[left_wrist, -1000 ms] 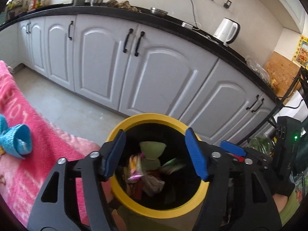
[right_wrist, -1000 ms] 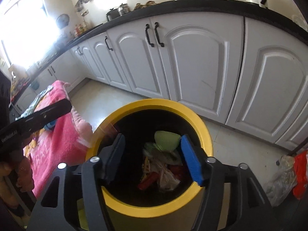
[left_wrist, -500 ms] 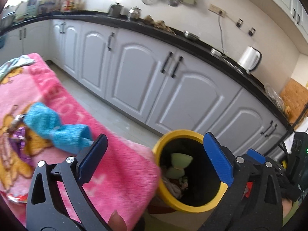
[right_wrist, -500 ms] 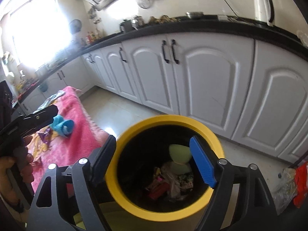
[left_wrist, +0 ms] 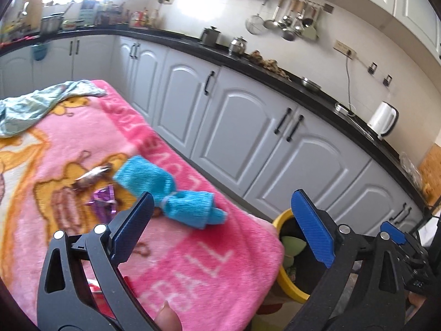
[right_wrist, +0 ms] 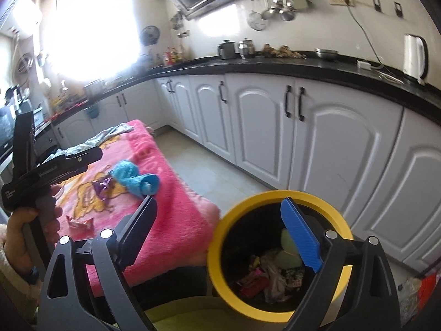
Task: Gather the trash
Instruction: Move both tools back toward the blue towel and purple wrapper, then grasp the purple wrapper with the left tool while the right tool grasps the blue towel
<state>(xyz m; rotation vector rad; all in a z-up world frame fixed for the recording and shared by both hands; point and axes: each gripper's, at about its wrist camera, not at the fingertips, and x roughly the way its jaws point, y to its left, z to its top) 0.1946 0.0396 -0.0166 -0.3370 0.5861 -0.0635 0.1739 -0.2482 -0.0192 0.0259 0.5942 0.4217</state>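
Both grippers are empty. The left gripper [left_wrist: 220, 231] is wide open over the pink blanket [left_wrist: 193, 275]; the right gripper [right_wrist: 220, 237] is opening by the yellow bin [right_wrist: 217, 251]. Next job, I think — grab the purple wrapper [left_wrist: 103, 197] beside the blue cloth [left_wrist: 176, 193].

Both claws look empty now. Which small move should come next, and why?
Probably move the left claw forward and down toward the purple wrapper on the pink blanket. The left claw is open with nothing between its jaws and already faces the blanket. The right claw is opening, empty, over the yellow bin, so wrappers on the blanket are left to collect.
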